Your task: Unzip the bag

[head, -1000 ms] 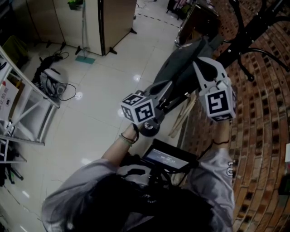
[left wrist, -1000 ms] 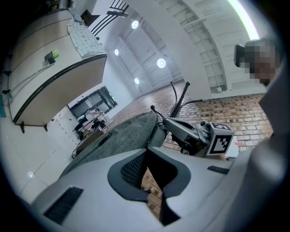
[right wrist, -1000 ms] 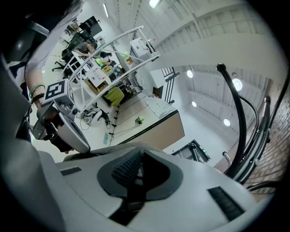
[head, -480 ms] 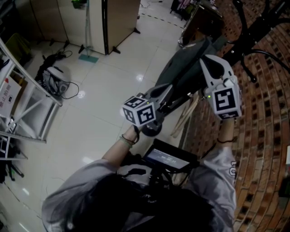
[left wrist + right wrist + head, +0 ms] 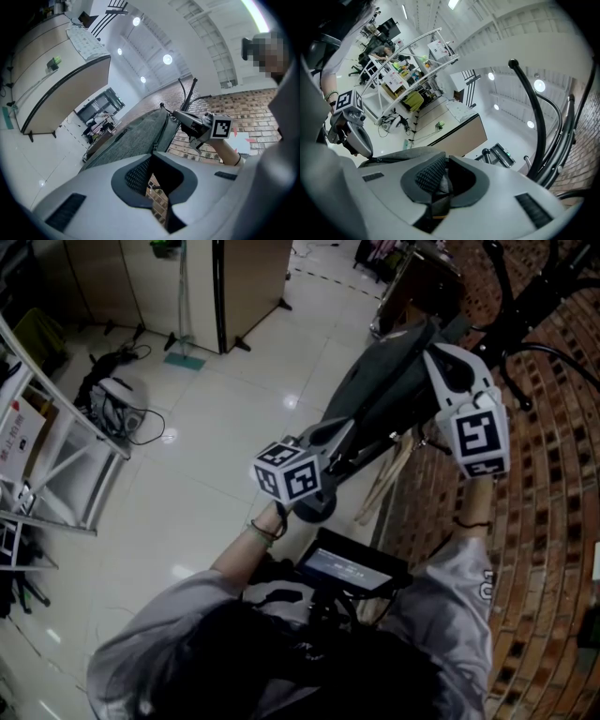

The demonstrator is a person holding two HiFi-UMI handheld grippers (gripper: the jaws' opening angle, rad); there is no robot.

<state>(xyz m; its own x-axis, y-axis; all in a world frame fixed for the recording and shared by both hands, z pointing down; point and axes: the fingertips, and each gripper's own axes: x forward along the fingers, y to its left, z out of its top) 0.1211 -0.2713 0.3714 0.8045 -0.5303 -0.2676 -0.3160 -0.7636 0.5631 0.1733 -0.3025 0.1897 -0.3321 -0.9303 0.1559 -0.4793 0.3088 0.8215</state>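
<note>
A grey bag (image 5: 380, 381) hangs on a black coat rack (image 5: 525, 306) beside the brick wall. My left gripper (image 5: 342, 430) is at the bag's lower end. In the left gripper view the left gripper (image 5: 152, 180) is shut, with a thin metal zipper pull (image 5: 151, 186) between the pads and the bag (image 5: 136, 136) rising beyond. My right gripper (image 5: 435, 354) reaches the bag's upper side. In the right gripper view the right gripper (image 5: 438, 187) is shut on a fold of the bag's grey fabric and a dark strap (image 5: 436, 199).
A white metal shelf frame (image 5: 56, 456) stands at the left. Cables and gear (image 5: 112, 404) lie on the tiled floor. A beige cabinet (image 5: 239, 287) is at the back. Wooden sticks (image 5: 384, 479) lean by the brick wall (image 5: 553, 521). A screen device (image 5: 342, 563) sits at my chest.
My right gripper has moved up and to the right along the bag's upper part. The left gripper has stayed almost where it was.
</note>
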